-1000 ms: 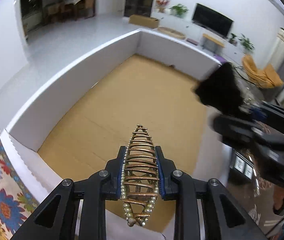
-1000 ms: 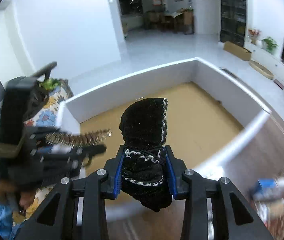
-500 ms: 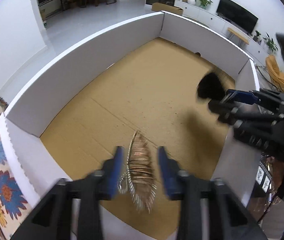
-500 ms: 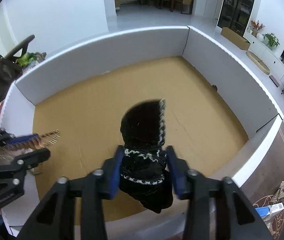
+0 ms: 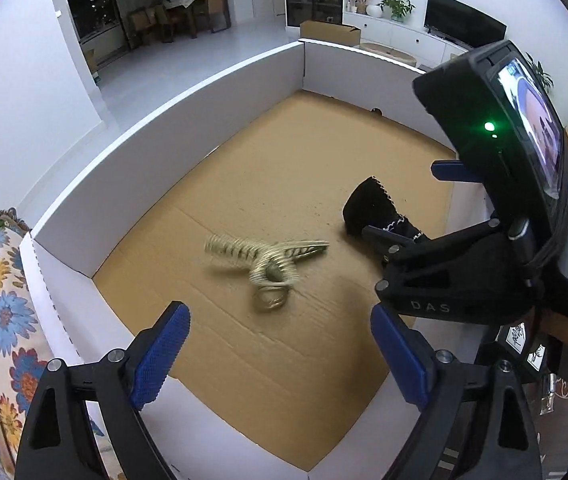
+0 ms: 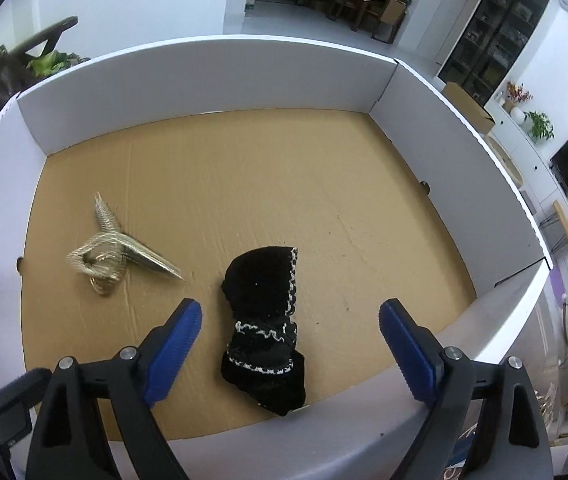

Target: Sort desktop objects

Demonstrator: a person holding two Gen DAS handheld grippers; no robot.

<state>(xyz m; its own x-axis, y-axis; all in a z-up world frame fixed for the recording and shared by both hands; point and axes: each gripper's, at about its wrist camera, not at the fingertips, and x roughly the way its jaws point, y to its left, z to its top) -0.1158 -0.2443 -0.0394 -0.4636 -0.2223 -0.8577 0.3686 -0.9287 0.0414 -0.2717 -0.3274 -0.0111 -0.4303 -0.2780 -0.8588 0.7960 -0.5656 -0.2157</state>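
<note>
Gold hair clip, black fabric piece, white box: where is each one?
gold hair clip [image 6: 118, 254], right wrist view, on its hinge
black fabric piece [image 6: 264, 280], right wrist view, on its upper half
white box [image 5: 188, 148], left wrist view, on its side wall

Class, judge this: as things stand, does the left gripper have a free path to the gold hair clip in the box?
Probably yes: the left gripper is open above the hair clip, nothing between.

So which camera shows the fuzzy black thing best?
The right wrist view. There the whole black fabric piece with its white trim lies in plain sight on the box's cardboard floor. In the left wrist view the right hand-held gripper covers its lower part, so only the top end shows.
</note>
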